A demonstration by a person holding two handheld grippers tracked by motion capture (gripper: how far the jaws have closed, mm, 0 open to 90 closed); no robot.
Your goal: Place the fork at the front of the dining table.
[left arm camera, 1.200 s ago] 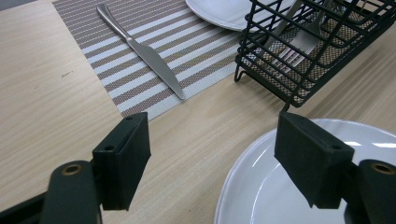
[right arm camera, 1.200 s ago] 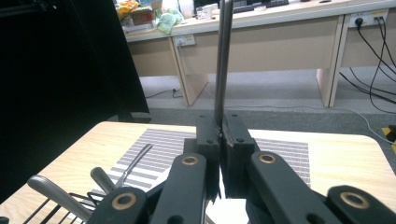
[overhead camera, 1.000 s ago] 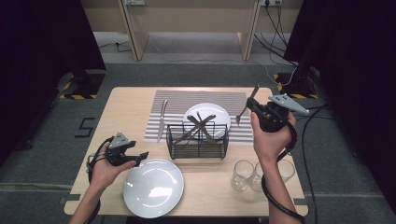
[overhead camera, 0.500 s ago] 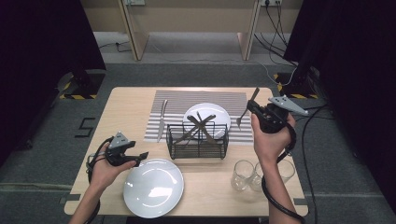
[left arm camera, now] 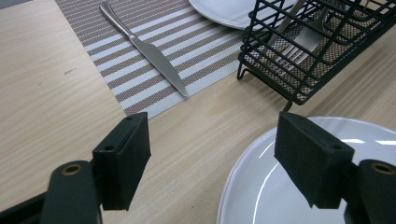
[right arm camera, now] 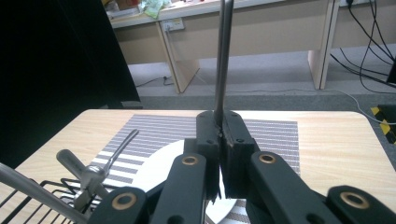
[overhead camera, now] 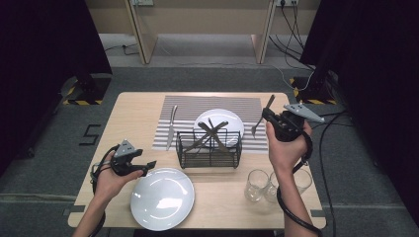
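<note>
Right gripper (overhead camera: 269, 118) is clamped on a fork (overhead camera: 262, 116), held off the table at the placemat's (overhead camera: 212, 106) 3 o'clock edge; long axis runs roughly 1-to-7 o'clock, tines down, probably bound for the mat strip right of the far plate (overhead camera: 220, 121). Left gripper (overhead camera: 143, 167), jaws wide and empty, hovers at the near plate's (overhead camera: 163, 197) 10 o'clock. Count: two plates, two glasses (overhead camera: 257, 185), one knife (overhead camera: 171, 126), one wire basket (overhead camera: 210, 148) with maybe three utensils, hard to separate.
</note>
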